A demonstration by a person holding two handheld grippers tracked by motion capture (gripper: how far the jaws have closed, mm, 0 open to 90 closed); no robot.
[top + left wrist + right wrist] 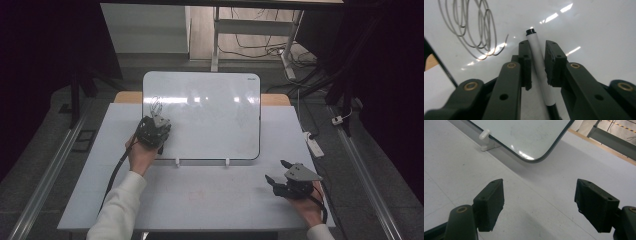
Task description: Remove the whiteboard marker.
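Left gripper clamps a white marker over the whiteboard, beside grey scribbles. Right gripper, jaws wide, hovers below whiteboard's corner.

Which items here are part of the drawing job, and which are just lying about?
In use:
- marker, between the left claw's pads
- whiteboard
- grey scribble

Lying about:
- right claw, open over the table
- power strip on the floor

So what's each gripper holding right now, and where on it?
The left gripper clamps a white marker pen with a black tip around mid-barrel, over the white board. The right gripper is open and holds nothing.
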